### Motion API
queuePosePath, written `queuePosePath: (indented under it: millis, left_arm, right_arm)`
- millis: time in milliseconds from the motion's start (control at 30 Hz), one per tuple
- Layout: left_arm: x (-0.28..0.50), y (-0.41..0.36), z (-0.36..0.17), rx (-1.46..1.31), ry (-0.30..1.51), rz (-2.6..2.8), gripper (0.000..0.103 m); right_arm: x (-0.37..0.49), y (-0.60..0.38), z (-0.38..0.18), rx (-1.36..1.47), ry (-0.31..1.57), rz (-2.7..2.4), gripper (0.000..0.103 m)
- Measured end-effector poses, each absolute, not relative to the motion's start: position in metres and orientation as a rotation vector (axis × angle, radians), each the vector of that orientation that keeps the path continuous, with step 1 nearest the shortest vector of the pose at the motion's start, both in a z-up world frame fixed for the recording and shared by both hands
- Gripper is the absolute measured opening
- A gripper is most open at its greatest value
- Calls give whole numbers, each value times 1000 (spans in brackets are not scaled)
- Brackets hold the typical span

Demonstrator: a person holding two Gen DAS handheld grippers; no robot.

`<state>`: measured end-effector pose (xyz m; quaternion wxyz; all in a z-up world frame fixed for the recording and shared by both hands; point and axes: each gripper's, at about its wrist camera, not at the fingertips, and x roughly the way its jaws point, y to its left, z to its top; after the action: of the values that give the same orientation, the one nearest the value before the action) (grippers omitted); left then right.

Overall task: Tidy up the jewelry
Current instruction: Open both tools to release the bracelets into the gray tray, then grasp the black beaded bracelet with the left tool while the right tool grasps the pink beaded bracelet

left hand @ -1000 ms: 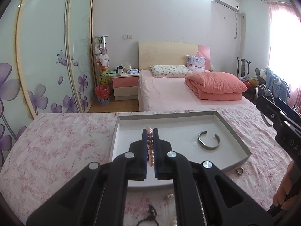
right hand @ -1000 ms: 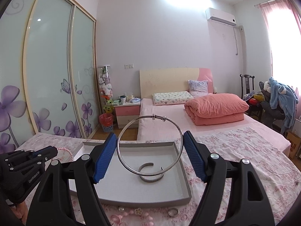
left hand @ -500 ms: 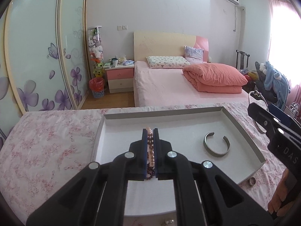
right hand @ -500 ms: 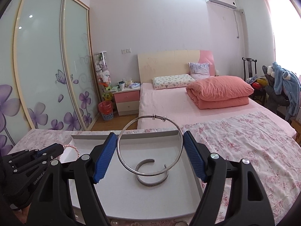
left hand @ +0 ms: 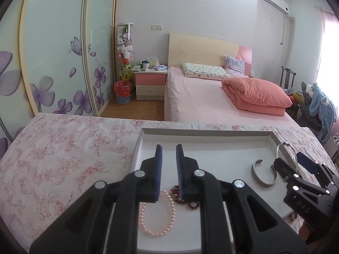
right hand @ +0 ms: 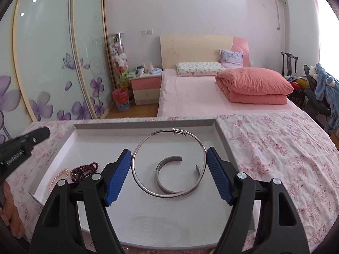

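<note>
So my left gripper (left hand: 168, 154) is just letting go: the jaws are opening with nothing between the blue pads now, only a narrow gap. Right under them the pink pearl bracelet (left hand: 156, 216) and the dark red bead bracelet (left hand: 186, 199) lie flat on the floor of the white tray (left hand: 211, 135), touching each other near the tray's front-left part. I'd say they're tucked to that side on purpose, so the beaded stuff stays together and the metal pieces get the other half.

My right gripper (right hand: 168, 165) is a different story. Its jaws stand wide, but they're clamped on the thin silver bangle (right hand: 139, 182), one pad pressing each side of the ring, so it's held upright facing the camera with its little sliding knots at the top. Holding it across the widest part keeps it from swinging or slipping, which a skinny hoop loves to do.

Through the hoop you can see the open silver cuff (right hand: 161, 180) already lying in the tray, right of the beads. My guess is the bangle goes down beside it.

Tray sits on the pink floral cloth over the surface (right hand: 275, 148), and a small ring (left hand: 294, 215) is waiting on the cloth outside the tray's right front corner, so the job isn't finished.
</note>
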<state>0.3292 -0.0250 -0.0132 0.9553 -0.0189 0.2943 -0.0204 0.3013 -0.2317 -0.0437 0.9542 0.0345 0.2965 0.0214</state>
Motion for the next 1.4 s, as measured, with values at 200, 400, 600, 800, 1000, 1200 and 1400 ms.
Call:
queuePosePath:
  millis: [200, 400, 600, 800, 1000, 1200, 1400]
  left_arm:
    - [321, -16, -5, -34, 584, -21, 20]
    - [297, -4, 3, -38, 574, -8, 24]
    - [254, 14, 6, -33, 577, -10, 35]
    - [215, 28, -9, -39, 642, -38, 53]
    - [189, 25, -25, -11, 701, -99, 68]
    - [179, 16, -35, 31, 726, -134, 70]
    - [178, 11, -40, 33, 741, -132, 70]
  right_arm:
    - [292, -236, -35, 92, 590, 47, 79]
    - [258, -262, -18, 117, 545, 10, 79]
    - [223, -294, -17, 138, 568, -51, 78]
    - [210, -308, -47, 114, 717, -51, 60]
    - [204, -301, -71, 131, 832, 27, 49]
    - [197, -274, -79, 115, 856, 99, 44]
    - [206, -257, -78, 117, 857, 105, 38]
